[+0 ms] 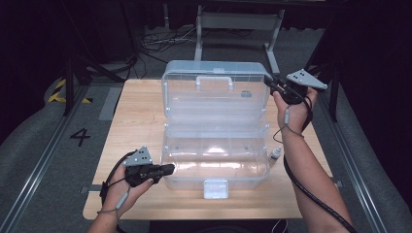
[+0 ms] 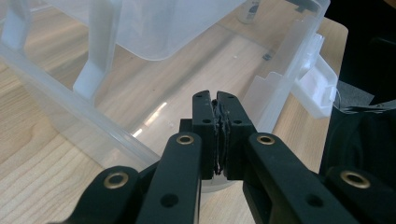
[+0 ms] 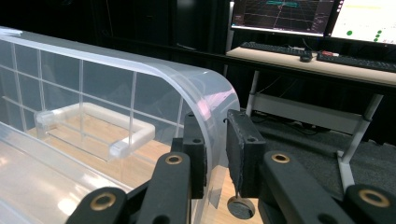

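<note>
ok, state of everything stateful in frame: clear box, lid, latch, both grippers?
Clear plastic storage box: open, base flat on the wooden table.
Clear hinged lid: raised upright.
White front latch: undone.
Left gripper: shut, empty, at the box's left front corner.
Right gripper: jaws astride the lid's edge, not clamped.

From my seat, the storage box [image 1: 216, 167] sits at the centre of the desk [image 1: 136, 121], its latch [image 1: 215, 188] facing me at six o'clock. Its lid [image 1: 216, 90] stands raised behind it at twelve o'clock, the handle [image 1: 214, 80] on the lid's far face. A small bottle [image 1: 276, 154] stands on the desk just beside the box at three o'clock. My left gripper [image 1: 165, 170] lies at the box's near corner, around eight o'clock; in the left gripper view the box wall is right ahead of it. My right gripper [image 1: 270, 83] is at the lid's top corner, around two o'clock, the lid's edge between its jaws.
</note>
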A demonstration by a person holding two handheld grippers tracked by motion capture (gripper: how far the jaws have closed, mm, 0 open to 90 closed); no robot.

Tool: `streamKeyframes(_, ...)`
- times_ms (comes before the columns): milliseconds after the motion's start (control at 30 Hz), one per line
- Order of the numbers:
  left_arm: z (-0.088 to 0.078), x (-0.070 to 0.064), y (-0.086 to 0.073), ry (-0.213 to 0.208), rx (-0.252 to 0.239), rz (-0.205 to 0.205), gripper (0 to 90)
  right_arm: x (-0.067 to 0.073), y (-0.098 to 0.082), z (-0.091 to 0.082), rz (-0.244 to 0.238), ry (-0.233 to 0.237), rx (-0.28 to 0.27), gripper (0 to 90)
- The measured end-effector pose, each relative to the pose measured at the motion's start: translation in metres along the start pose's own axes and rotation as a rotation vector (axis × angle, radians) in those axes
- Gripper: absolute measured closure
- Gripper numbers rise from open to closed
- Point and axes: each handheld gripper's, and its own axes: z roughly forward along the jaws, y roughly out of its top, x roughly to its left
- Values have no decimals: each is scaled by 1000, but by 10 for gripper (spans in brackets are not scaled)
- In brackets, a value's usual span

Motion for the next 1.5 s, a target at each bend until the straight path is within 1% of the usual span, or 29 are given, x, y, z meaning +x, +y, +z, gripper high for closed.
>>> streamKeyframes(200,0,0,0,-2,-3,0,865,-2,0,7,-13,-4,4,800)
streamKeyframes(433,0,0,-1,-7,-6,-5,864,-5,-1,13,-13,-1,7,804)
streamKeyframes(600,0,1,-1,-9,-7,-6,865,-7,-1,18,-4,0,21,810)
streamKeyframes(767,0,0,-2,-5,-15,-6,863,-9,0,23,-9,-3,34,813)
streamKeyframes(867,0,0,-2,0,-15,-3,862,-10,-1,26,2,-1,34,814)
streamKeyframes(1000,0,-1,-2,2,-15,-3,863,-12,-2,32,3,-4,46,817)
streamKeyframes(1133,0,0,-2,0,-16,-7,863,-15,-4,36,8,3,45,823)
streamKeyframes(1200,0,0,-2,-5,-21,-16,863,-16,-5,39,5,5,44,826)
streamKeyframes(1233,0,0,-2,-4,-19,-10,864,-17,-5,40,2,6,45,828)
streamKeyframes(1500,0,1,-2,-10,-20,-9,865,-19,-8,48,-25,1,58,838)
